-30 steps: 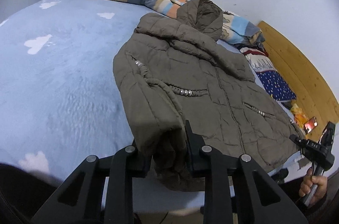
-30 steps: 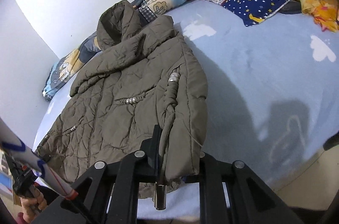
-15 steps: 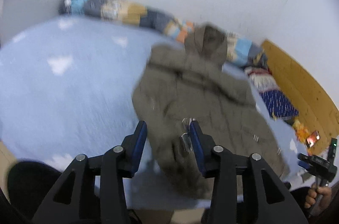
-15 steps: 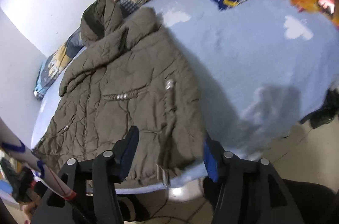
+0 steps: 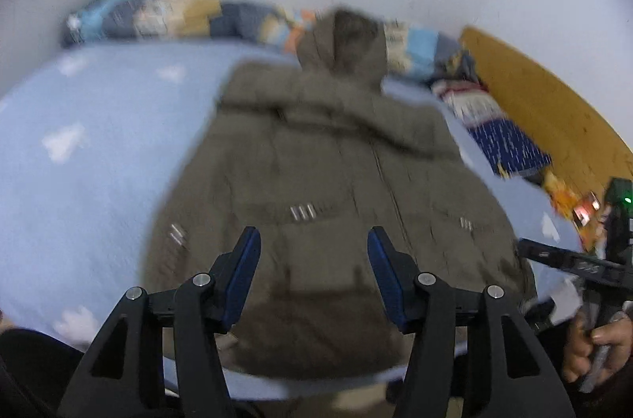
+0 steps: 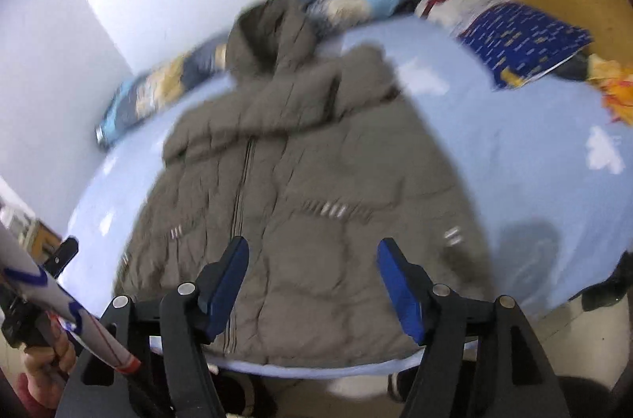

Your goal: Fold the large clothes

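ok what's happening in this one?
A person is folding an olive hooded jacket spread on a light-blue bed. Neither tool holds it: the left hand-held gripper and the right hand-held gripper are both open, hovering over the hem at the bed's near edge. The jacket lies front-up with its hood toward the wall. Both views are motion-blurred.

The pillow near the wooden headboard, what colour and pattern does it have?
The pillow is dark blue with small pale specks; blur hides their shape. It shows best in the right wrist view.

Jacket [image 5: 336, 188]: olive-brown, quilted, hooded — zipped shut
Pose: front up, flat on the bed, hood toward the wall, hem at the near edge
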The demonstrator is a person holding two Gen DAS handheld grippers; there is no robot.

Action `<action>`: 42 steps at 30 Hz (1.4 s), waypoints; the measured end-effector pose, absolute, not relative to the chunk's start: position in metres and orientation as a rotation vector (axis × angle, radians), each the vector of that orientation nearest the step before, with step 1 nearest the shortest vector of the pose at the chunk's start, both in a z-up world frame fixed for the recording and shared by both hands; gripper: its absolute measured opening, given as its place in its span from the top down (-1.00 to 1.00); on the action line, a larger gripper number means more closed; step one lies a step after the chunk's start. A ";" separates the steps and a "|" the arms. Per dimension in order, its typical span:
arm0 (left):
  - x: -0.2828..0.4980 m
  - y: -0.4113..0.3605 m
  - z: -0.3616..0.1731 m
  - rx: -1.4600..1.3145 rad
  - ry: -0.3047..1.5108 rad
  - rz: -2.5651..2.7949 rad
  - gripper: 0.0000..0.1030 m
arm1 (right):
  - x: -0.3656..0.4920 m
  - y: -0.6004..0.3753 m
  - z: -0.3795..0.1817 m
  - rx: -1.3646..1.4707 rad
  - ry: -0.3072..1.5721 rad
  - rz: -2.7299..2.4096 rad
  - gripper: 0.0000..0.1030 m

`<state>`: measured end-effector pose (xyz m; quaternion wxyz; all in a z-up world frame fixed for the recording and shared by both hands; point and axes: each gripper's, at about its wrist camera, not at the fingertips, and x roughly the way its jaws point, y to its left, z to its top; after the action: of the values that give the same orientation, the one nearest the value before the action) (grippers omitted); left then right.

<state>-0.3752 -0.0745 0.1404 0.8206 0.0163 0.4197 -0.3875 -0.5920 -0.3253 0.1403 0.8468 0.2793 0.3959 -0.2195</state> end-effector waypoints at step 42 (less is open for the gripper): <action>-0.362 -0.092 0.545 -0.108 0.365 -1.035 -0.51 | -0.582 -0.270 0.527 0.140 0.413 -0.330 -0.60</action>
<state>-0.3617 -0.0921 0.5446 0.8518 -0.0514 0.1732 -0.4917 -0.5816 -0.2698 0.5273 0.9628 0.0691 0.2041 -0.1630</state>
